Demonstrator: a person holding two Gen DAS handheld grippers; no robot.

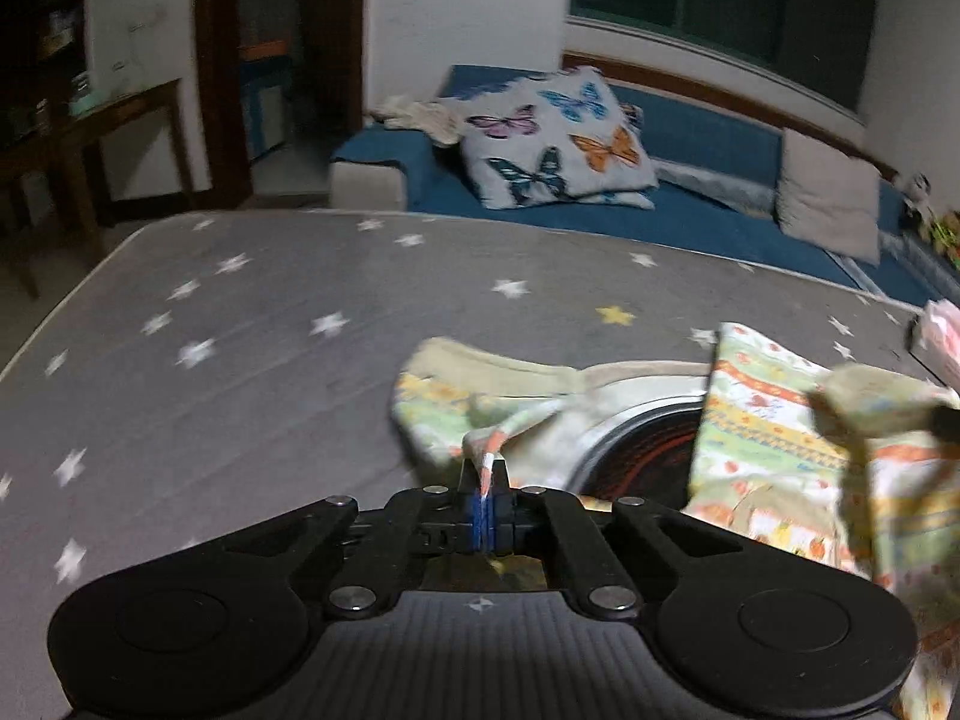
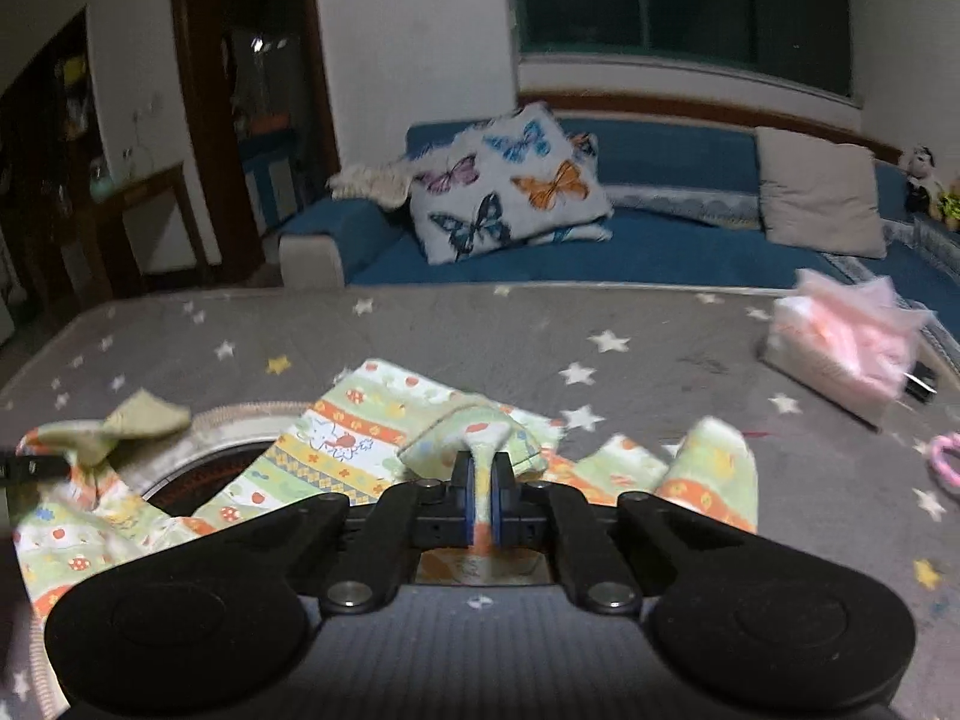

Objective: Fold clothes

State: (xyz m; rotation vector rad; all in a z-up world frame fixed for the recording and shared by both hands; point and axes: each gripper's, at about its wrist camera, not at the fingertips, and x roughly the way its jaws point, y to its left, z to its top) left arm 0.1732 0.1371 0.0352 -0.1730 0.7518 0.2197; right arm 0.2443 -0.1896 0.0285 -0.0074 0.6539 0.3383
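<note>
A small patterned garment [image 1: 756, 414] in green, yellow and orange lies partly lifted over the grey star-print table [image 1: 240, 324]. My left gripper [image 1: 485, 471] is shut on a pinch of its cloth at the left side. My right gripper [image 2: 482, 468] is shut on another fold of the same garment [image 2: 336, 450]. The right gripper's tip shows at the right edge of the left wrist view [image 1: 942, 420], holding bunched cloth. A round dark object with a pale rim [image 1: 636, 450] sits under the garment, mostly hidden.
A pink tissue pack [image 2: 840, 348] lies on the table's right side, with a pink ring [image 2: 945, 456] at the right edge. Behind the table [image 2: 660, 360] is a blue sofa [image 2: 660, 252] with a butterfly cushion [image 2: 510, 180] and a beige cushion [image 2: 819, 192]. A wooden side table [image 1: 120, 120] stands at left.
</note>
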